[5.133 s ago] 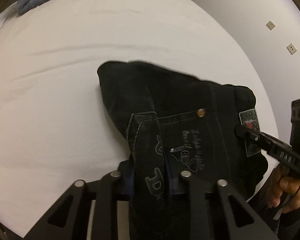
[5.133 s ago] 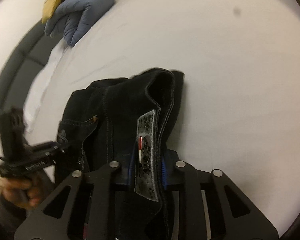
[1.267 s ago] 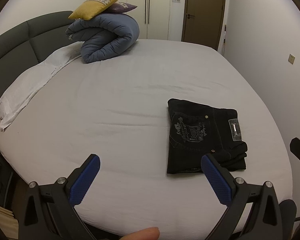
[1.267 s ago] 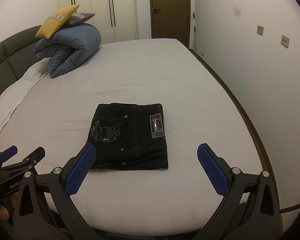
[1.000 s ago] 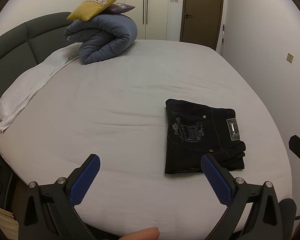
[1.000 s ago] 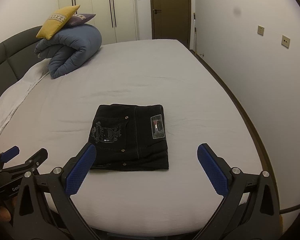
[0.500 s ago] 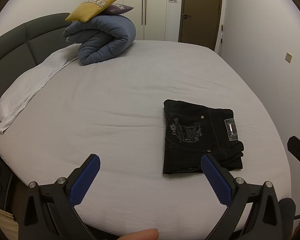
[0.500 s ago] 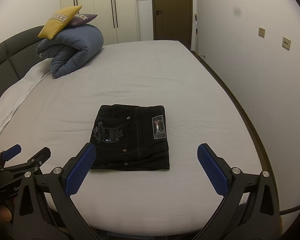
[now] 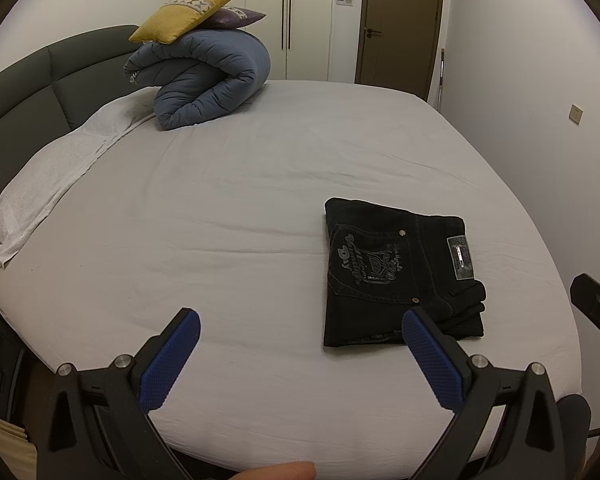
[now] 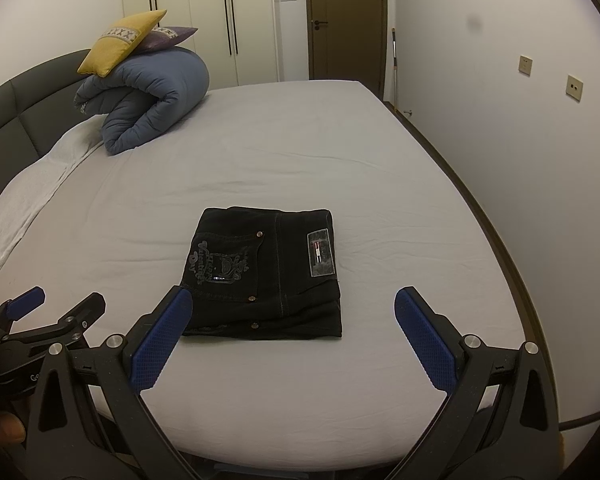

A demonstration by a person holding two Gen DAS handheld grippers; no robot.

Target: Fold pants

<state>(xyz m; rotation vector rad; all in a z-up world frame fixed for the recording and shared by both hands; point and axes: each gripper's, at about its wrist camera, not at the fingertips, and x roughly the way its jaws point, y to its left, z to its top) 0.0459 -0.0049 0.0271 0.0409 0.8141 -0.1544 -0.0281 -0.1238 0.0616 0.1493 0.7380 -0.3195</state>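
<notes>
Fingers of both grippers spread wide, nothing between them. Left gripper (image 9: 300, 354): blue textured pads (image 9: 170, 364) well apart, held off the near edge of the bed (image 9: 220, 184), above the sheet, touching nothing. Right gripper (image 10: 292, 338): same posture, blue pads (image 10: 424, 344) wide, empty, hovering short of the mattress edge.

Black jeans (image 10: 266, 274) lie folded into a compact rectangle on the white sheet, near the foot-side edge, roughly centred in the right wrist view and off to the right in the left wrist view (image 9: 400, 274). Top face shows a back pocket with pale embroidered lettering (image 10: 216, 266), metal rivets, and a grey waistband patch (image 10: 321, 254) with a small red and white mark. Folded layers are visible stacked along the near edge; the lowest layer sticks out slightly at the near right corner. Neither gripper touches the jeans.

Far side of the bed: a rolled blue duvet (image 9: 208, 80), a yellow cushion (image 9: 186, 14) on top, a purple cushion (image 9: 236, 16) behind it. White pillow (image 9: 48, 184) runs along the dark grey padded headboard (image 9: 60, 76). Beyond: white wardrobe doors (image 10: 220, 20), brown door (image 10: 344, 20), two wall switch plates (image 10: 548, 76) on the right wall.

Fingertip (image 9: 276, 472) of the person shows at the bottom edge of the left wrist view.
</notes>
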